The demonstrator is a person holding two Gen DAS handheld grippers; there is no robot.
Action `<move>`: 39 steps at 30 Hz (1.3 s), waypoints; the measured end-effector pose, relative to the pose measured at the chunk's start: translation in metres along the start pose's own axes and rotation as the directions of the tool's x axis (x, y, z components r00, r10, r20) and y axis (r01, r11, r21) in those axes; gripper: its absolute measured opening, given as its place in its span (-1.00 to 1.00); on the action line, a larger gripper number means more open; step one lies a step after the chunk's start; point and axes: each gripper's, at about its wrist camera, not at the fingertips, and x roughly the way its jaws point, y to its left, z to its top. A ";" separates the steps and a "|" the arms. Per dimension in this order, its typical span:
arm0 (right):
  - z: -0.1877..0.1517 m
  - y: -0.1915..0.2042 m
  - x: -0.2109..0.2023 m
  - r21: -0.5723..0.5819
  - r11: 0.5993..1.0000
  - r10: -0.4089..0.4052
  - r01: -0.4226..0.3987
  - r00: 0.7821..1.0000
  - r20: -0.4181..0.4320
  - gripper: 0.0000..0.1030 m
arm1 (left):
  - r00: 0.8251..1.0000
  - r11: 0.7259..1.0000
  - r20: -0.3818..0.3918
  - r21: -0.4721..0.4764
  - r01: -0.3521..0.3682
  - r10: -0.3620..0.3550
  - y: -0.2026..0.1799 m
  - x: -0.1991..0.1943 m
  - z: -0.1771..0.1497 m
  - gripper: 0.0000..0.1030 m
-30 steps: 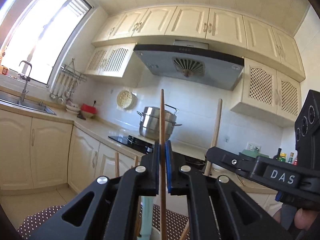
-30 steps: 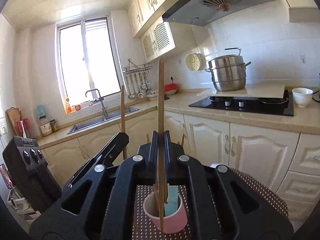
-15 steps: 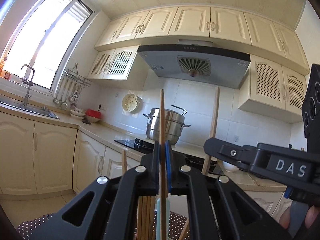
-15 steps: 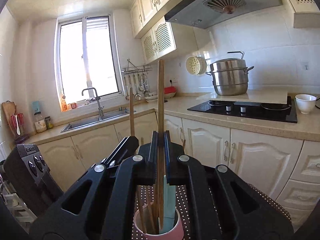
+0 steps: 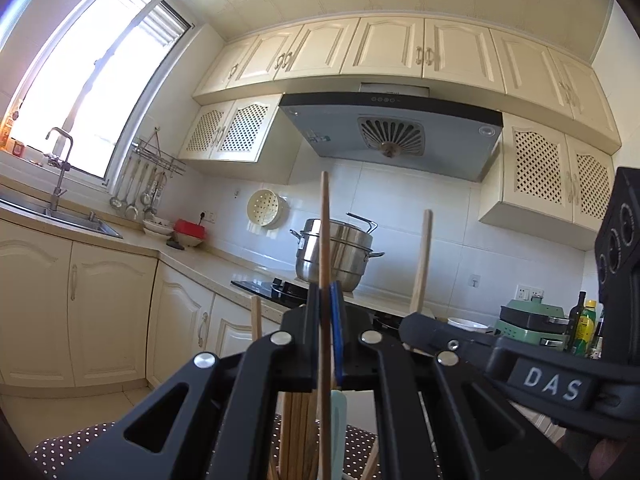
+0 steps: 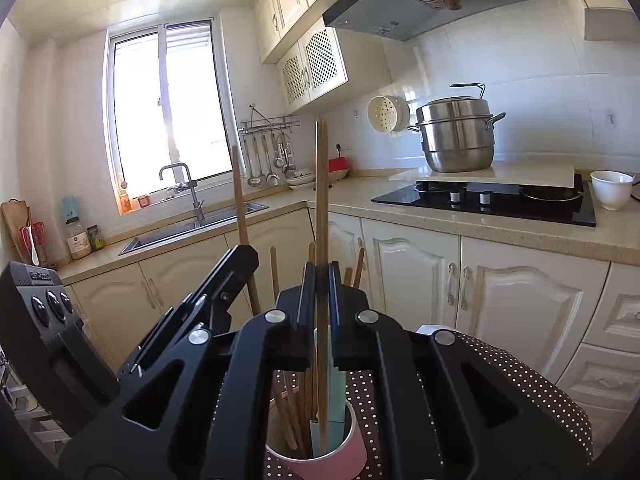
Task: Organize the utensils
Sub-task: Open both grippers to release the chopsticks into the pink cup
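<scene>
My left gripper [image 5: 325,312] is shut on an upright wooden chopstick [image 5: 324,240]. My right gripper [image 6: 321,280] is shut on another upright wooden chopstick [image 6: 321,200], whose lower end reaches into a pink cup [image 6: 328,460]. The cup stands on a brown polka-dot cloth [image 6: 520,380] and holds several wooden chopsticks and a pale teal utensil [image 6: 336,412]. In the left wrist view the bundle of chopsticks [image 5: 296,432] shows below the jaws; the cup itself is hidden. The right gripper shows at the right of the left wrist view [image 5: 416,324], the left gripper at the left of the right wrist view [image 6: 240,256].
Cream kitchen cabinets and a counter run behind. A steel steamer pot [image 6: 456,136] sits by the black hob [image 6: 488,200], with a white bowl [image 6: 610,188] at the right. A sink with tap [image 6: 188,188] lies under the window. Bottles [image 5: 584,328] stand far right.
Both grippers have moved lower over the cup with their chopsticks, so the cup and its bundle now sit closer under the jaws. Both stay shut.
</scene>
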 end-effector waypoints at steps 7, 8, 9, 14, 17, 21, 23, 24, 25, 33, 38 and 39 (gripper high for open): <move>-0.005 -0.003 0.004 0.012 1.000 -0.004 0.004 1.000 -0.018 -0.87 | 0.999 1.000 -0.041 0.012 0.003 -0.002 0.001 0.003 -0.005 -0.89; -0.006 -0.003 0.004 0.012 1.000 -0.005 0.006 1.000 -0.020 -0.87 | 0.999 1.000 -0.045 0.011 -0.002 0.002 0.002 0.003 -0.004 -0.89; -0.007 -0.003 0.004 0.013 1.000 -0.008 0.008 1.000 -0.022 -0.87 | 0.999 1.000 -0.047 0.010 -0.005 0.005 0.003 0.002 -0.004 -0.87; -0.007 -0.004 0.001 0.022 1.000 -0.009 0.009 0.999 -0.031 -0.87 | 0.995 1.000 -0.103 0.010 -0.005 0.006 0.007 0.003 -0.005 -0.87; -0.008 -0.003 0.000 0.016 1.000 -0.011 0.011 0.999 -0.035 -0.87 | 0.991 1.000 -0.132 0.007 -0.012 0.013 0.010 0.002 -0.007 -0.69; -0.010 -0.001 0.001 0.013 1.000 -0.015 0.016 0.999 -0.048 -0.87 | 0.988 1.000 -0.151 0.009 -0.017 0.019 0.013 -0.005 -0.006 -0.47; -0.011 -0.001 -0.001 0.016 1.000 -0.016 0.017 0.999 -0.052 -0.87 | 0.986 0.999 -0.162 0.019 -0.026 0.028 0.014 -0.008 -0.005 -0.42; -0.012 0.000 -0.002 0.015 1.000 -0.018 0.019 0.998 -0.055 -0.87 | 0.985 0.999 -0.169 0.018 -0.027 0.030 0.015 -0.010 -0.005 -0.39; -0.012 0.000 -0.002 0.015 1.000 -0.018 0.019 0.998 -0.058 -0.87 | 0.984 0.999 -0.176 0.016 -0.028 0.030 0.016 -0.011 -0.005 -0.37; -0.020 0.008 -0.003 0.002 0.999 -0.032 0.032 0.996 -0.080 -0.86 | 0.969 0.998 -0.236 0.025 -0.065 0.069 0.023 -0.021 -0.006 -0.28; -0.022 0.010 -0.005 -0.003 0.999 -0.039 0.039 0.995 -0.090 -0.86 | 0.964 0.997 -0.253 0.028 -0.072 0.076 0.025 -0.027 -0.005 -0.24; -0.023 0.011 -0.005 -0.005 0.999 -0.040 0.040 0.995 -0.091 -0.86 | 0.964 0.997 -0.256 0.029 -0.071 0.076 0.024 -0.028 -0.004 -0.22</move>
